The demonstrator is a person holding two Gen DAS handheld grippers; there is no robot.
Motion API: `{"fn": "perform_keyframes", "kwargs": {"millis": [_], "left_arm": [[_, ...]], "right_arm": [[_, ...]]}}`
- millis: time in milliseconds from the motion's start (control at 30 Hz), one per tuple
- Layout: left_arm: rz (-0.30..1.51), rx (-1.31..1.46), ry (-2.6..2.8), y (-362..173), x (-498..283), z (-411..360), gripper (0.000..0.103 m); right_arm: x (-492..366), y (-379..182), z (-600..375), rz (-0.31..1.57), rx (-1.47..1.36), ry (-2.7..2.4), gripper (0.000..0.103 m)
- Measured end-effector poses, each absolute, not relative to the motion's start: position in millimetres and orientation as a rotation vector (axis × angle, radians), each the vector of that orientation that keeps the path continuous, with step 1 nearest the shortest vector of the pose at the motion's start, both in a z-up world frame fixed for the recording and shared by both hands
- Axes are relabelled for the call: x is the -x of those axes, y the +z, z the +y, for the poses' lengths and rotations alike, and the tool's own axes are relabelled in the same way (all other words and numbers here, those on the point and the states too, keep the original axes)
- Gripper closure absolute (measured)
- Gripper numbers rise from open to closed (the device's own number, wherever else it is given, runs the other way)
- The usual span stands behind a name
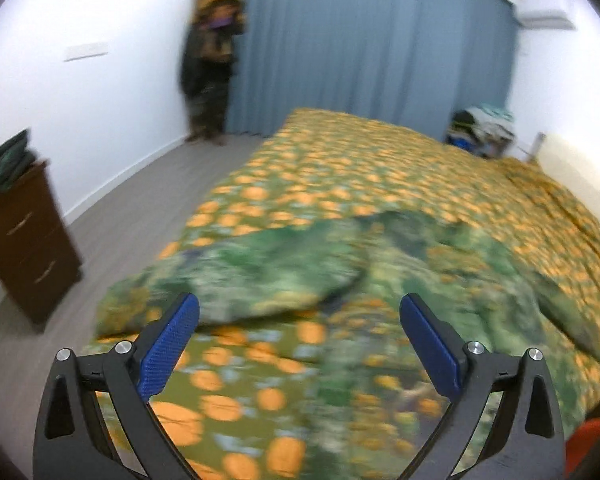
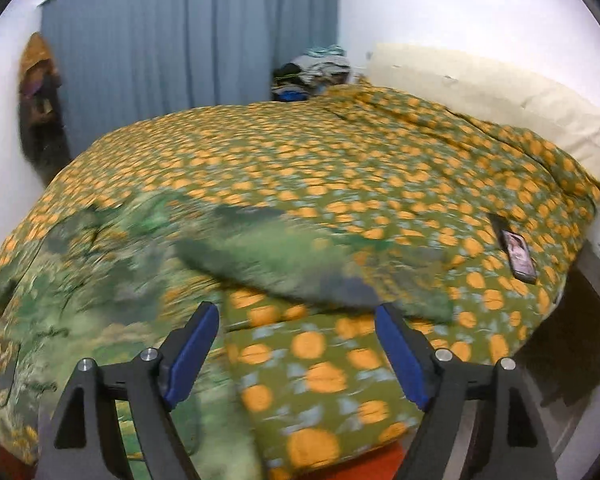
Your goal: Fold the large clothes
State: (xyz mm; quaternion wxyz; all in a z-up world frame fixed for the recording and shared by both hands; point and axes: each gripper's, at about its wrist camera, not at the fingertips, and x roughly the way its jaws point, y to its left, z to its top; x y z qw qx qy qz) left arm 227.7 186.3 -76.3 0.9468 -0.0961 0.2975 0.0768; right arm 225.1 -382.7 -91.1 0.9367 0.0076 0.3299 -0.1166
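Note:
A large green patterned garment (image 1: 340,264) lies spread on the bed, with a sleeve folded across its upper part. It also shows in the right wrist view (image 2: 112,264), where a dark green sleeve (image 2: 292,264) crosses toward the right. My left gripper (image 1: 300,308) is open and empty, hovering above the garment's near edge. My right gripper (image 2: 296,316) is open and empty, above the bedspread just short of the sleeve. Both views are motion-blurred.
The bed carries an orange-dotted green bedspread (image 1: 380,160) (image 2: 340,160). A phone (image 2: 518,254) lies on it at the right. A brown drawer chest (image 1: 28,240) stands left. Clothes pile (image 2: 316,70) by the blue curtain (image 1: 360,40). Hanging coats (image 1: 214,60) in the corner. Cream headboard (image 2: 500,100).

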Motion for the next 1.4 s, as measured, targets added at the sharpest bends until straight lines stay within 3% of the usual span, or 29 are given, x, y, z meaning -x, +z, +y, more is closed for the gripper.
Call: {"fn": "perform_keyframes", "kwargs": {"millis": [100,200,233,400,1033,1400], "left_arm": [[0.648,0.156,0.061,-84,-231,152,0.003],[0.679,0.084,0.012,-98,-229,119,0.003],[0.705,0.071,-0.01,-104,-228,110,0.003],[0.811,0.079,-0.058,-126,-227,79,0.003],[0.798,-0.005,-0.021,-143,-214,51,0.001],[0.786,-0.02,-0.003,-144,-213,45,0.001]], "right_arm": [[-217,-91,-355,0.644,0.029,-0.199,0.017],[-211,-91,-336,0.632,0.055,-0.174,0.001],[-209,-92,-333,0.634,0.066,-0.167,0.0],[-212,-105,-323,0.69,0.083,-0.173,0.0],[-218,-130,-320,0.819,0.139,-0.249,0.0],[-216,-128,-312,0.798,0.289,-0.339,0.0]]}}
